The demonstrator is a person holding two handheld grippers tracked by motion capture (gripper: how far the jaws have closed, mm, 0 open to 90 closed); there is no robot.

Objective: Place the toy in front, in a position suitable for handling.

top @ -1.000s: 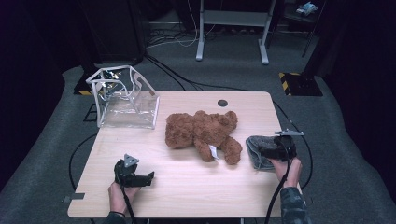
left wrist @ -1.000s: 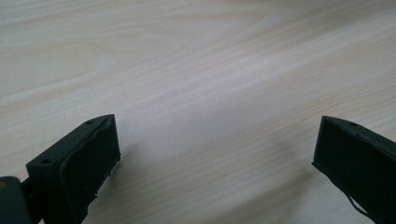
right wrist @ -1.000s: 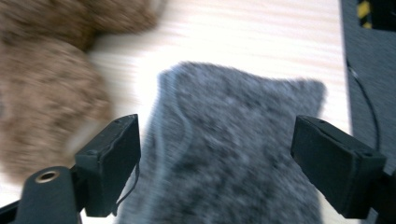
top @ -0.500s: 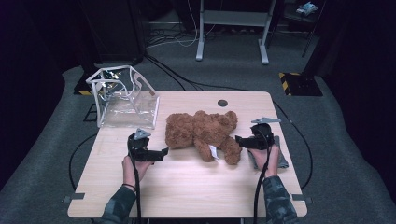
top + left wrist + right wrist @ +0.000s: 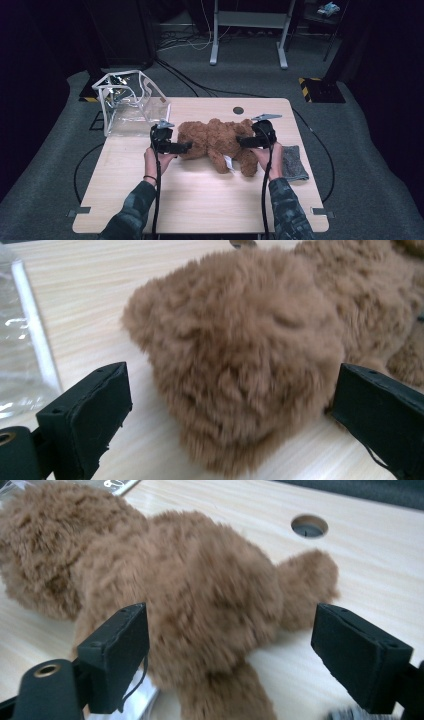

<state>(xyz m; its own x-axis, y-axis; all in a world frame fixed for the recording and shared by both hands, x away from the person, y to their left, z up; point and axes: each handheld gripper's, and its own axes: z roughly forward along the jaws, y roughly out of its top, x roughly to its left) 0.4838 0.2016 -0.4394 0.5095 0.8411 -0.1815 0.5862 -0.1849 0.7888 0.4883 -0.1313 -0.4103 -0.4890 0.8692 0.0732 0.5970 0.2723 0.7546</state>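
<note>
High view: a brown bear (image 5: 217,142) lies on its side near the middle of the tabletop (image 5: 200,200), somewhat toward the far edge. The left gripper (image 5: 182,147) sits at the bear's left end, its tips at the fur. The right gripper (image 5: 243,142) sits at the bear's right end, also at the fur. A clear box (image 5: 131,102) stands at the far left corner, just beside the left gripper. A grey cloth (image 5: 294,162) lies by the right edge, next to the right hand (image 5: 265,156). A round hole (image 5: 238,110) is in the tabletop near the far edge.

Left gripper view: the left gripper (image 5: 227,405) is spread wide, one jaw on each side of the bear's (image 5: 240,355) rounded end. The right jaw touches the fur; the left stands apart from it. The clear box's (image 5: 20,350) wall is at the left.

Right gripper view: the right gripper (image 5: 230,655) is spread wide around the bear's (image 5: 200,595) rump, a stubby limb between the jaws. The left jaw is against the fur, the right one apart. The hole (image 5: 309,526) is beyond.
</note>
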